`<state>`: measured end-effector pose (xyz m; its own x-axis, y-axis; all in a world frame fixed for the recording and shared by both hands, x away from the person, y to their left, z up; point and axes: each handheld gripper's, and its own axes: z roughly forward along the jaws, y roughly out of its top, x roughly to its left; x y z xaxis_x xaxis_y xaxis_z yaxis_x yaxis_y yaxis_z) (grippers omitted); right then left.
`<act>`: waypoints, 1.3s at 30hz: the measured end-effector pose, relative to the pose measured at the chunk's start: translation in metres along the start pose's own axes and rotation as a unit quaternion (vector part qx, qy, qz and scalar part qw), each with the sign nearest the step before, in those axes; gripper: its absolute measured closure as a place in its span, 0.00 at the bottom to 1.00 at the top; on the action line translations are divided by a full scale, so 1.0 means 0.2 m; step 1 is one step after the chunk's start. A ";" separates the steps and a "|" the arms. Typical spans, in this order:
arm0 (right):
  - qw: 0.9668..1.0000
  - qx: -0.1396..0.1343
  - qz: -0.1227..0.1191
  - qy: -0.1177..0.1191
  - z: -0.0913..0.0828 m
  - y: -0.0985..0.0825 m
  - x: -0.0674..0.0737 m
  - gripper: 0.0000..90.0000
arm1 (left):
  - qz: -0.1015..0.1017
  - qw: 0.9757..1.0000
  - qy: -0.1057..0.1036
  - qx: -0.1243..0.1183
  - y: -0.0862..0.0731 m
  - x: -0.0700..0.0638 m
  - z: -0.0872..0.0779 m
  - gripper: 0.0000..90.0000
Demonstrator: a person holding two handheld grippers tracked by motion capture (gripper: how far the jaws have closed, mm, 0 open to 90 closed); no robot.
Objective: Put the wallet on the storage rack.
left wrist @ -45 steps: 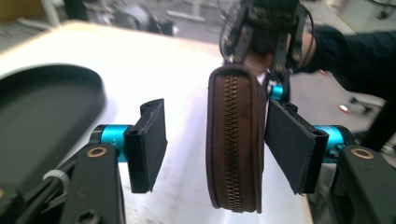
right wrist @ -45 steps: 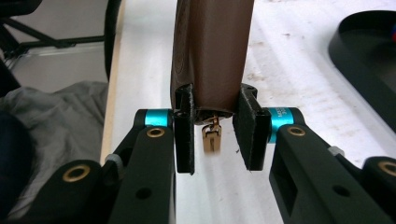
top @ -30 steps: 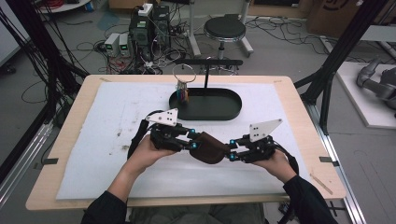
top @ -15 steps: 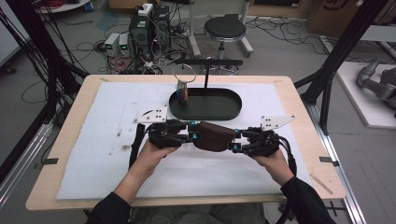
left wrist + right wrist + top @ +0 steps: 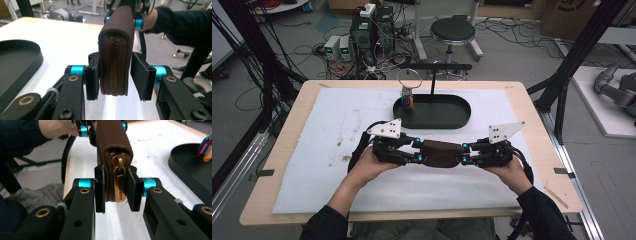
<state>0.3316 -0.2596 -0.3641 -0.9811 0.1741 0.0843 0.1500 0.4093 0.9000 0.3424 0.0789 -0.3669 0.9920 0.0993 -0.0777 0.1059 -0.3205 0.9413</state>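
Note:
A brown zip wallet [image 5: 441, 153] hangs level above the white mat, between my two grippers. My left gripper [image 5: 418, 151] is at its left end and my right gripper [image 5: 464, 152] at its right end. In the left gripper view the wallet [image 5: 115, 50] stands between the jaws of the left gripper [image 5: 116, 72]. One pad touches it and the other stands clear, as these jaws have just been opening. In the right gripper view the right gripper [image 5: 116, 191] has just closed on the wallet [image 5: 112, 140] at the end with the brass zipper pull [image 5: 119, 185].
A black oval tray [image 5: 432, 119] with a stand sits behind the grippers. A ring of coloured tags [image 5: 408, 95] hangs over the tray's left end. The white mat [image 5: 337, 130] covers most of the wooden table. A stool [image 5: 453, 31] and cables lie beyond the far edge.
Both grippers have rolled at the wrist with the wallet between them. The wallet, bunched and low a second ago, now lies stretched and level between them.

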 end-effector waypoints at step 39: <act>0.990 -0.086 0.027 -0.106 -0.03 -0.02 -0.05 0.80 | -0.025 0.993 0.108 -0.033 -0.05 -0.05 -0.09 0.37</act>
<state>0.3391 -0.2680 -0.3659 -0.9216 0.3837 0.0578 0.1599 0.2398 0.9576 0.3293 0.0979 -0.3704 0.9469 0.3158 -0.0600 0.1437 -0.2488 0.9578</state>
